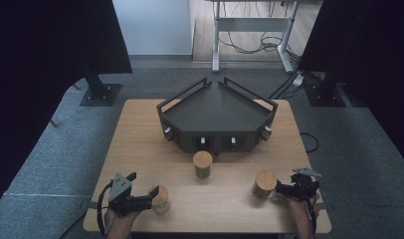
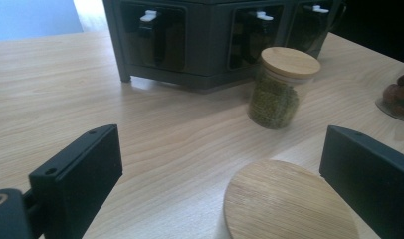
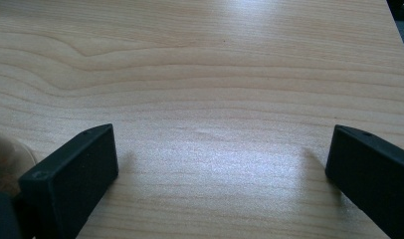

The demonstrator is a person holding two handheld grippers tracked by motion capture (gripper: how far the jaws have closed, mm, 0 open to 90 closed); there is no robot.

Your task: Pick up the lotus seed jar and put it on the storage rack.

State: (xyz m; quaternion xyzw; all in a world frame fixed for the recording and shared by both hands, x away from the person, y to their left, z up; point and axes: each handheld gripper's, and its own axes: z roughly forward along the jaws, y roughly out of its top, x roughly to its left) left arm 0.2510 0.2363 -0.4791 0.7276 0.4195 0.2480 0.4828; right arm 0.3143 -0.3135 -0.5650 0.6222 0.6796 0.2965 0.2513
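Left gripper view shows the left gripper point(image 2: 220, 174) with jaws spread wide and touching nothing, a glass jar's round bamboo lid point(image 2: 288, 201), pale and fine-grained, sitting between them nearer the right finger point(image 2: 371, 179), while the right gripper point(image 3: 222, 164) gapes over bare table point(image 3: 215, 74).

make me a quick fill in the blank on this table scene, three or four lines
1. The number of jars with wooden lids on the table is ____.
2. The middle jar holds small ____ beans.
3. The left tool has its jaws ____ beside the left jar.
4. Behind the jars stands a dark rack with ____ small white handles on its front.

Missing words: three; green; open; four
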